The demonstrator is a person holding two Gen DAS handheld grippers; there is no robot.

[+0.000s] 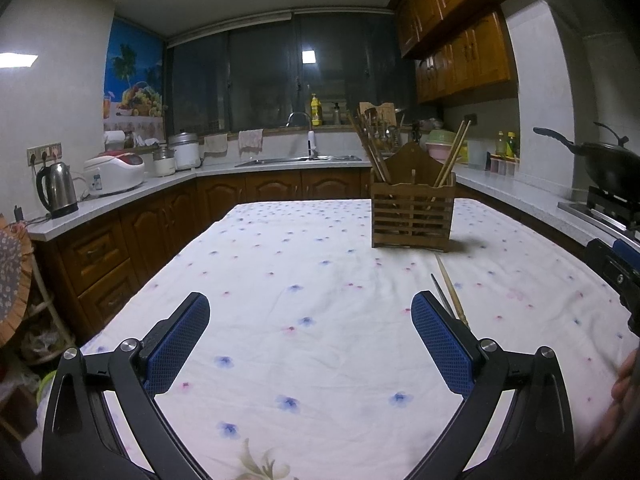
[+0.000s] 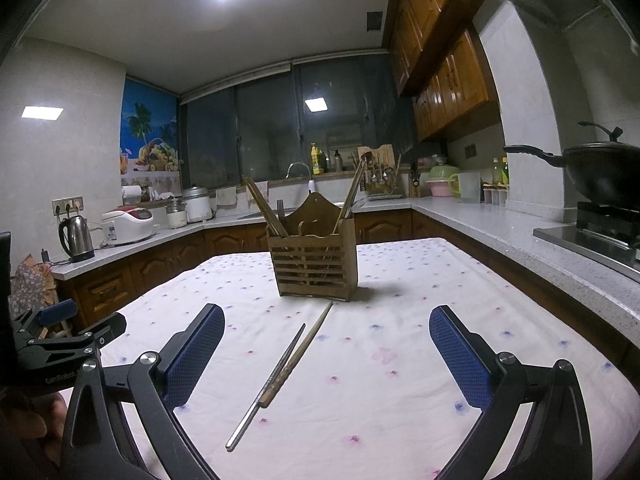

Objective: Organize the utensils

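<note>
On the left: left gripper (image 1: 310,344), wide open, nothing in it, hanging over the flowery tablecloth (image 1: 304,264). Only bare cloth between its blue pads (image 1: 178,344).

In the middle: right gripper (image 2: 326,354), wide open too, nothing in it. Between its pads and a bit to the left, two loose sticks flat on the cloth, side by side and touching near the middle. One metal chopstick (image 2: 266,386), thin and shiny, near end toward the camera. One wooden chopstick (image 2: 298,354), brown, far tip close to the holder but not in it.

Further back, a bit right of the middle: one wooden holder (image 2: 314,262), upright on the cloth, slats in front. Some chopsticks (image 2: 264,210) in it already, leaning left and right. Looks like about four or more, too hard to count for sure.

So far, probably: most of the job done, some sticks already in the holder. Left to do: two sticks, still out on the cloth. Not picked up yet. Closest to the right gripper, so likely a grab from that side next, then a drop into the holder.

Count: two grippers, two loose sticks, one holder.
</note>
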